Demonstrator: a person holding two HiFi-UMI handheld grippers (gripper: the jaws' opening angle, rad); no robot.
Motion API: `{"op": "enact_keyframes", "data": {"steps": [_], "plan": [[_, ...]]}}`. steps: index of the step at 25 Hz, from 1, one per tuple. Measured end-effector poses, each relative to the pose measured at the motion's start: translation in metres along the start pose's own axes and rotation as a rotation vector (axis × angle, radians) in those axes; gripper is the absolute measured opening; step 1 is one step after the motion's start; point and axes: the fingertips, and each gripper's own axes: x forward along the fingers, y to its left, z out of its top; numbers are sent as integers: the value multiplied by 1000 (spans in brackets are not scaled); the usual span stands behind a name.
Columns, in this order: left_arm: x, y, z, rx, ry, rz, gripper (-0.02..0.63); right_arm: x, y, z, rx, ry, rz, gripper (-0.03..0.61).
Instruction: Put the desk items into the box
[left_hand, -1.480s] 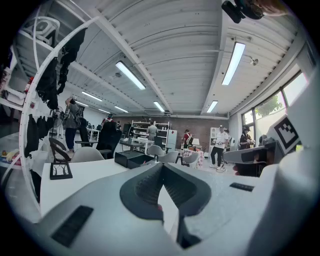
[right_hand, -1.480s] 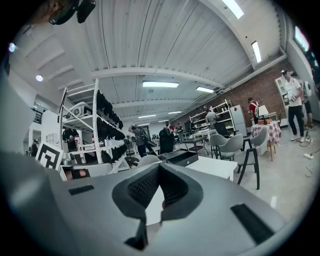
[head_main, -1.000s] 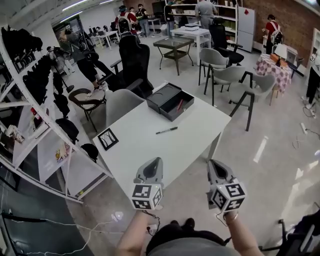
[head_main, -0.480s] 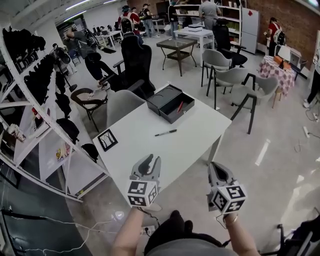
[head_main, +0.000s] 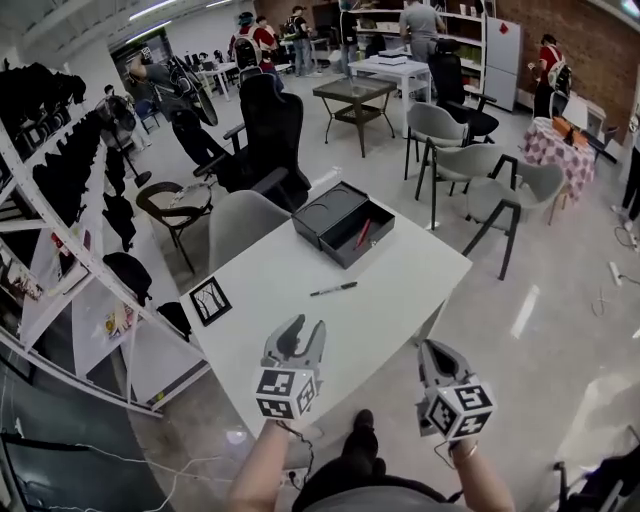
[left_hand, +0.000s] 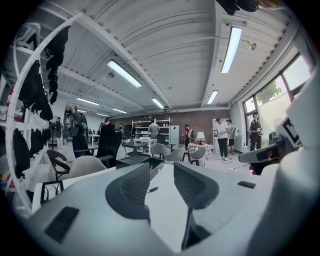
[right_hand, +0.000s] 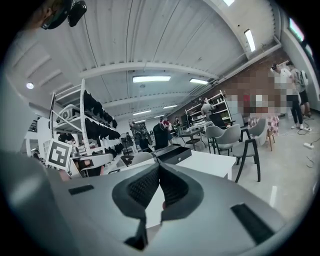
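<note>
Though vague overhead — right gripper (right_hand: 159, 172) jaws together.

An open-plan office or studio workspace. Just ahead of the left gripper (head_main: 304, 328) stands a white table (head_main: 300, 290), with grey shell chairs (head_main: 438, 120) and a black high-backed office chair (head_main: 268, 130) beyond it. To that gripper's left runs a white rack (right_hand: 82, 125) hung with dark items. Far ahead are more desks (head_main: 392, 68), white shelving (head_main: 470, 25) and a brick wall (head_main: 590, 40), with people standing about. Above is a ribbed ceiling (left_hand: 165, 45) with strip lights (left_hand: 123, 74), below a polished concrete floor (head_main: 560, 300)
</note>
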Motion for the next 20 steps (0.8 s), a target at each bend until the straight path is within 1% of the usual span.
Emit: {"op": "enact_keyframes", "data": {"steps": [4, 11, 20], "plan": [[30, 16, 2, -27, -3, -5, 143, 28, -9, 4, 6, 18, -7, 5], [83, 42, 10, -39, -4, -45, 144, 77, -23, 24, 0, 3, -17, 5], [113, 57, -8, -65, 41, -116, 144, 117, -26, 33, -10, 27, -44, 5]]}}
